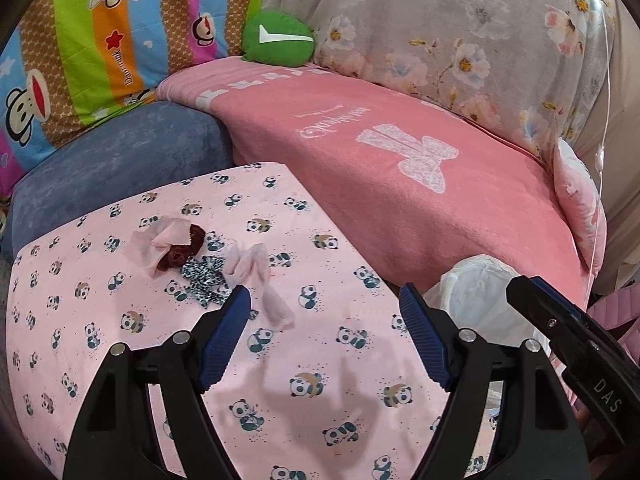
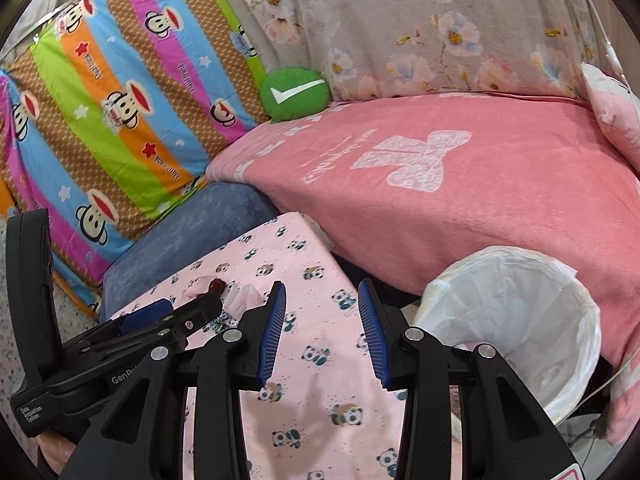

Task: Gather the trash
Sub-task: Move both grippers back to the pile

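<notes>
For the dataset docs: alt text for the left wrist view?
Open left gripper hovers empty over a panda-print sheet, near crumpled tissues and scraps. A white-lined trash bin stands at right beside a pink blanket.

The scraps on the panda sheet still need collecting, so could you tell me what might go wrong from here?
The tissues, the dark red scrunchie and the patterned scrap lie tangled, so the open left gripper may lift only part of the pile. Thin tissue could slip free before reaching the lined bin, which stands off the sheet's right edge.
</notes>
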